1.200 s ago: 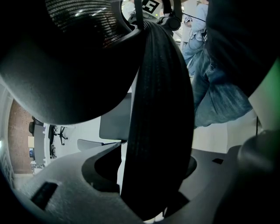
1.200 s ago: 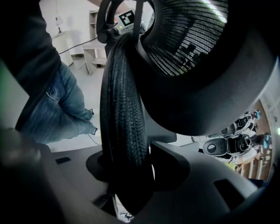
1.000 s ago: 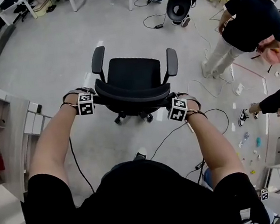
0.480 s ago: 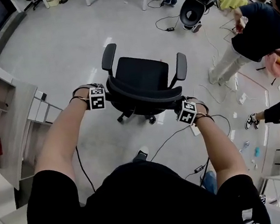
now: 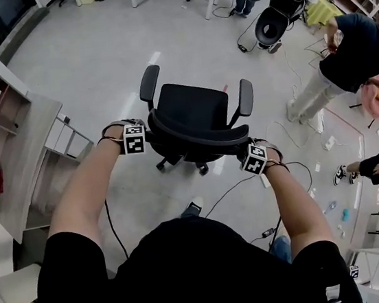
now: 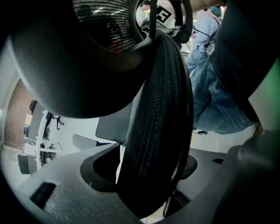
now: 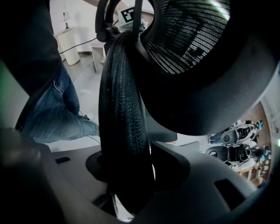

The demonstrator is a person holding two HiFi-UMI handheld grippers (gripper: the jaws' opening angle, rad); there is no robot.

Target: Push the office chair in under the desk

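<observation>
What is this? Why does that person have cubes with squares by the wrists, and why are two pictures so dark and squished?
No robot here: a person holds a pinching tool in each hand, and the cubes belong to those tools. The head view comes from a camera on the person's head, looking down. There the left hand-held gripper and the right hand-held gripper each pinch the top of the black office chair. The two dark pictures come from small cameras riding on the grippers, so the backrest rim looks huge between the jaws. The chair stands on a grey floor, with cables lying about and a shelf at the left.
</observation>
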